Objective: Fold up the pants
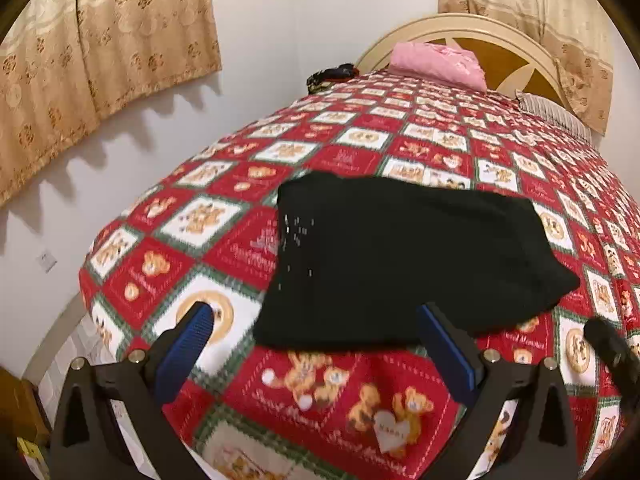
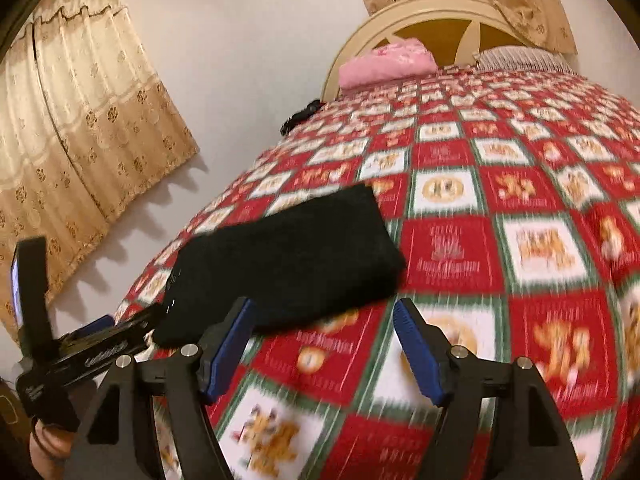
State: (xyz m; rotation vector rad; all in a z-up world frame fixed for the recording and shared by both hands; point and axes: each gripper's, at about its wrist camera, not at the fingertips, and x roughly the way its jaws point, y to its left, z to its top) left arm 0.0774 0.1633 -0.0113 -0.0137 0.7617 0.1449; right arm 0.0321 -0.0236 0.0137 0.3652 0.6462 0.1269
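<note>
Black knit: the pants [image 1: 400, 256] lie as a compact, thick, roughly rectangular packet on the bed [image 1: 360, 392], near its foot and well away from the headboard [image 1: 404, 36].
Progress: we judge the folding almost or fully done; the packet has several layers and fairly square edges, with only its right corner sticking out a little.
Handling: we expect it to be light, soft and limp, not fragile and not slippery; the layers would slide apart if we lifted it by one edge.
Where to hold: we would pinch through all layers at the near edge, one hand towards each end, or slide the fingers under the packet.
Left gripper [image 1: 320, 344]: its blue ribbed fingers stand wide apart just short of the near edge, with nothing between them.
Right gripper [image 2: 324, 340]: fingers spread and empty, at the packet's near right corner, not touching it as far as we can see.
Bedspread: red, white and green squares printed with teddy bears, quilted-looking, lying smooth and taut under the pants.
Beyond the pants: a pink bundle [image 1: 438, 64], soft and folded, sits against the cream wooden headboard.
Walls: beige patterned curtains [image 1: 100, 60] with scalloped hems hang left of the bed.
</note>
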